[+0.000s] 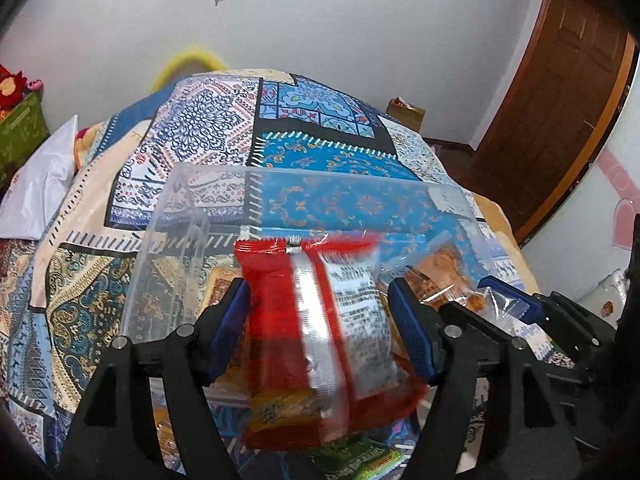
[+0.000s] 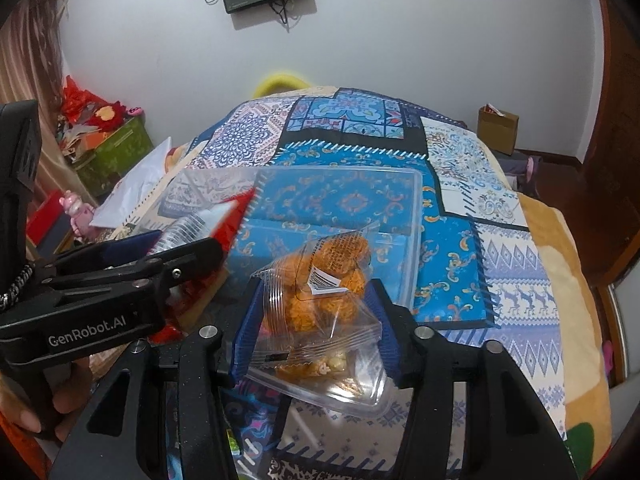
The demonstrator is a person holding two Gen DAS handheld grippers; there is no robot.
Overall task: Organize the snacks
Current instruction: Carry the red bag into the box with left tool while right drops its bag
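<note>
A red snack packet [image 1: 316, 332] and clear bag of orange crackers [image 2: 320, 300] hang over the clear bin [image 2: 412, 240].

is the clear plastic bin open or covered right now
Open: the clear plastic bin shows no lid, its rim is bare, and the tablecloth pattern shows through.

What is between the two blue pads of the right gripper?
A clear packet of orange snacks sits between the pads of the right gripper, which press on it over the clear plastic box; the right wrist view shows this.
</note>
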